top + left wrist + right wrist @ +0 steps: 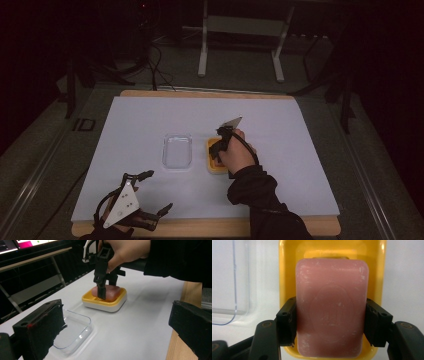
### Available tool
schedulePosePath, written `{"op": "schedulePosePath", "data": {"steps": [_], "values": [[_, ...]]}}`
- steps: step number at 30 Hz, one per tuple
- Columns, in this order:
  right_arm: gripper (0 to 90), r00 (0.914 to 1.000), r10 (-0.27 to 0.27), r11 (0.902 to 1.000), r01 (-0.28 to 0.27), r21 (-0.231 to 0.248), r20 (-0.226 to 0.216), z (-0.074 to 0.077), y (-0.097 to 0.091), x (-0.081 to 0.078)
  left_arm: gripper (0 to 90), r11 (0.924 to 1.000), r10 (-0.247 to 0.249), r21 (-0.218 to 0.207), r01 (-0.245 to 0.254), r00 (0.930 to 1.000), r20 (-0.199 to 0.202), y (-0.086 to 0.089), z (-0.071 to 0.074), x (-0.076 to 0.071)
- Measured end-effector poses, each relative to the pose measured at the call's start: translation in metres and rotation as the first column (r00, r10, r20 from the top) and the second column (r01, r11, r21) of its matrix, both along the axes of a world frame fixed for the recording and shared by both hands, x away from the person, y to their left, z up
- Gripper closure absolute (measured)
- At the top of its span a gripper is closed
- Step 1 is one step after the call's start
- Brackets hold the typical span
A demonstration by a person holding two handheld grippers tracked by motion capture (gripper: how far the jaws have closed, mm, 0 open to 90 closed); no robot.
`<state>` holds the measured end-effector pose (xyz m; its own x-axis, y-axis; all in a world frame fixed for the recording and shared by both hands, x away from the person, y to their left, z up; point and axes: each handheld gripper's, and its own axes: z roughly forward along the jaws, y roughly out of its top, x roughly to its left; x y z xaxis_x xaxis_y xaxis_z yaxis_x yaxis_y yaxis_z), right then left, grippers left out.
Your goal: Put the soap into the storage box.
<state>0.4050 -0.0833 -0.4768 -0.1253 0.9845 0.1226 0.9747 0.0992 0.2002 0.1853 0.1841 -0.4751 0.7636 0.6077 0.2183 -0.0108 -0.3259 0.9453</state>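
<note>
A white sheet (150, 120) covers most of a wooden table (210, 227), whose bare edge shows along the near and far sides. Around the table the room is dark; on the floor beyond the far edge stands a pale metal frame (240, 45) with two legs, and dark cables (157, 65) trail down toward the table's far left corner. In the left gripper view a lit screen (25, 243) sits at the far upper left, its writing too small to read.

Near the middle of the sheet lies a clear plastic lid (177, 151), flat and empty, and just to its right, apart from it, a yellow soap dish (212, 167) with a white base. A pink bar of soap (332, 307) lies in the dish. An oval mark is pressed into the soap's top face, but its lettering cannot be made out.

The right gripper (329, 322), held in the person's right hand (236, 156), points down into the dish, and its jaws are pressed against the two long sides of the soap, clamped on it.

The left gripper (159, 194) rests at the near left of the table, well apart from the lid and dish, with its jaws wide apart and nothing between them.
</note>
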Motion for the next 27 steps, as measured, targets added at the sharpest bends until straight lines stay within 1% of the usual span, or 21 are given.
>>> {"op": "schedulePosePath", "data": {"steps": [4, 6, 7, 8, 10, 13, 15, 17, 19, 21, 23, 25, 26, 27], "values": [[37.0, 1.0, 0.0, 0.9997, 0.0, -0.026, -0.006, -0.004, 0.001, 0.003, 0.7, 1.0, -0.003, 0.0, 0.003, 1.0, 0.002, 0.0, 0.0, 0.0], [36.1, 0.9996, 0.027, 0.9992, -0.027, -0.028, -0.011, -0.003, 0.002, 0.004, 0.7, 1.0, -0.003, 0.003, 0.003, 1.0, 0.001, -0.001, 0.0, 0.0], [35.4, 0.9994, 0.022, 0.9996, -0.023, -0.019, -0.025, -0.002, 0.002, 0.004, 0.6, 1.0, -0.003, 0.005, 0.003, 1.0, 0.001, -0.001, 0.0, 0.0], [34.2, 0.9996, 0.022, 0.9997, -0.023, -0.01, -0.018, 0.0, 0.002, 0.004, 0.6, 1.0, -0.002, 0.005, 0.002, 1.0, 0.0, -0.001, 0.0, 0.0], [32.3, 0.9997, 0.024, 0.9996, -0.024, -0.013, 0.001, 0.004, 0.001, 0.004, 0.6, 1.0, -0.002, 0.008, 0.002, 1.0, 0.002, -0.001, 0.0, -0.001], [30.0, 0.9991, 0.033, 0.9992, -0.034, 0.023, 0.024, 0.013, -0.003, 0.003, 0.7, 0.9999, -0.002, 0.01, 0.002, 1.0, 0.002, -0.001, 0.0, 0.0], [29.5, 0.999, 0.033, 0.9986, -0.034, 0.041, 0.031, 0.018, -0.006, 0.002, 0.7, 0.9999, -0.001, 0.014, 0.001, 1.0, 0.001, -0.001, 0.0, 0.0], [28.5, 0.9978, 0.054, 0.9976, -0.055, 0.042, 0.039, 0.023, -0.011, 0.0, 0.7, 0.9999, -0.001, 0.014, 0.001, 1.0, 0.0, -0.002, -0.001, 0.0], [27.8, 0.9953, 0.079, 0.9957, -0.082, 0.044, 0.057, 0.027, -0.016, -0.003, 0.7, 0.9999, 0.001, 0.015, -0.001, 1.0, 0.0, -0.002, -0.001, 0.0], [26.7, 0.9906, 0.12, 0.991, -0.123, 0.052, 0.066, 0.031, -0.021, -0.005, 0.7, 0.9999, 0.002, 0.017, -0.002, 1.0, -0.001, -0.002, -0.001, 0.0], [22.1, 0.9786, 0.186, 0.9799, -0.192, 0.055, 0.087, 0.034, -0.027, -0.006, 0.7, 0.9998, 0.002, 0.02, -0.002, 1.0, -0.001, -0.002, -0.001, 0.0], [22.1, 0.9666, 0.229, 0.9707, -0.235, 0.048, 0.116, 0.037, -0.034, -0.008, 0.7, 0.9998, 0.003, 0.021, -0.003, 1.0, -0.001, -0.002, -0.001, 0.0], [21.3, 0.9587, 0.252, 0.964, -0.261, 0.053, 0.131, 0.039, -0.037, -0.009, 0.6, 0.9998, 0.003, 0.022, -0.003, 1.0, 0.0, -0.002, -0.001, 0.0], [21.2, 0.9535, 0.268, 0.9572, -0.28, 0.073, 0.137, 0.04, -0.041, -0.01, 0.6, 0.9997, 0.003, 0.022, -0.003, 1.0, 0.0, -0.003, -0.001, 0.0]]}}
